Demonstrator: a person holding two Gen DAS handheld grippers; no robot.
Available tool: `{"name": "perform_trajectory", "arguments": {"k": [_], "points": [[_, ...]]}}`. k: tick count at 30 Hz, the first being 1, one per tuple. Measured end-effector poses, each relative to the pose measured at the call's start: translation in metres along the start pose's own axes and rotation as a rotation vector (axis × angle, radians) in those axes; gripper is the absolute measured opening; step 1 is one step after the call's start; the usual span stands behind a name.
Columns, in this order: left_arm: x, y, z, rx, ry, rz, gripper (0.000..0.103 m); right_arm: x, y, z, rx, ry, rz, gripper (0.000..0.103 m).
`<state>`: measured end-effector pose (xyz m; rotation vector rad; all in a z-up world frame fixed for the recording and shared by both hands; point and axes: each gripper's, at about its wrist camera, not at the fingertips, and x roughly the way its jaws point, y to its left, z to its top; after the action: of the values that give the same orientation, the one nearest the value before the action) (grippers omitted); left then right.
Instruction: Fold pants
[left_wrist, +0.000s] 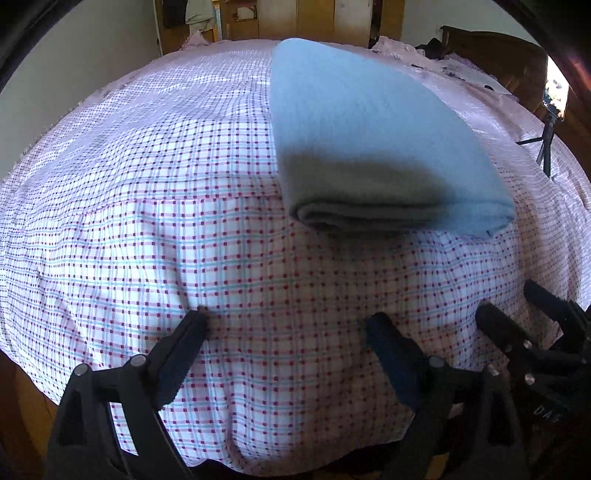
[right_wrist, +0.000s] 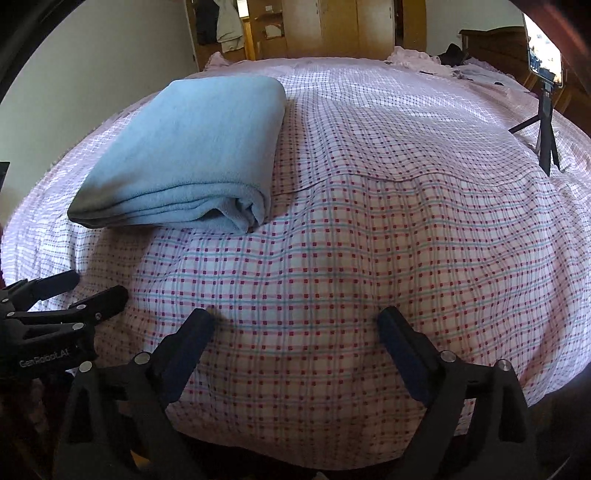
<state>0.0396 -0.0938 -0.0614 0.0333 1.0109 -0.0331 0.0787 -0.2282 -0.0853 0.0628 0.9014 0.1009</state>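
Note:
Light blue pants (left_wrist: 354, 140) lie folded into a thick rectangle on the checked bedsheet (left_wrist: 147, 221), with the folded edge facing me. They also show in the right wrist view (right_wrist: 199, 147), at the left. My left gripper (left_wrist: 288, 321) is open and empty above the sheet, in front of the pants and apart from them. My right gripper (right_wrist: 295, 317) is open and empty, to the right of the pants. The right gripper shows in the left wrist view (left_wrist: 513, 306) at the lower right, and the left gripper shows in the right wrist view (right_wrist: 96, 288) at the lower left.
A phone on a small tripod (right_wrist: 546, 110) stands on the bed at the far right. A dark wooden headboard (left_wrist: 491, 48) is at the back right. Wooden wardrobes (right_wrist: 332, 29) and hanging clothes (right_wrist: 229, 26) stand beyond the bed. The bed's near edge lies just below the grippers.

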Motion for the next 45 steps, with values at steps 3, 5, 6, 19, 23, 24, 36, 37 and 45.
{"name": "perform_trajectory", "arguments": {"k": [3,5,6,19,23,24,36,37,45], "points": [[-0.0011,-0.0043,0.0023,0.008,0.004,0.004,0.093,0.0009,-0.0004,0.0007,0.000,-0.001,0.000,0.089],[0.0005,-0.0043,0.0033,0.008,0.011,0.004,0.093,0.0010,-0.0004,0.0011,0.001,-0.001,0.000,0.090],[0.0010,-0.0047,0.0040,0.006,0.013,0.001,0.094,0.0014,-0.0008,0.0018,0.002,-0.002,0.001,0.090],[0.0043,0.0012,0.0069,-0.020,0.033,-0.005,0.095,-0.0002,0.0005,0.0004,0.009,-0.005,0.005,0.090],[0.0038,-0.0013,0.0062,-0.017,0.031,0.002,0.095,0.0000,0.0000,0.0006,0.009,-0.005,0.004,0.090],[0.0043,-0.0019,0.0061,-0.018,0.032,0.002,0.095,0.0000,-0.0001,0.0007,0.009,-0.005,0.004,0.090],[0.0048,-0.0009,0.0072,-0.013,0.033,0.004,0.095,0.0002,-0.0003,0.0010,0.010,-0.005,0.005,0.091],[0.0052,-0.0010,0.0064,-0.013,0.033,0.005,0.095,0.0002,-0.0003,0.0010,0.011,-0.006,0.005,0.091],[0.0088,0.0019,0.0047,-0.015,0.036,0.004,0.095,-0.0005,0.0001,0.0004,0.013,-0.006,0.004,0.091]]}}
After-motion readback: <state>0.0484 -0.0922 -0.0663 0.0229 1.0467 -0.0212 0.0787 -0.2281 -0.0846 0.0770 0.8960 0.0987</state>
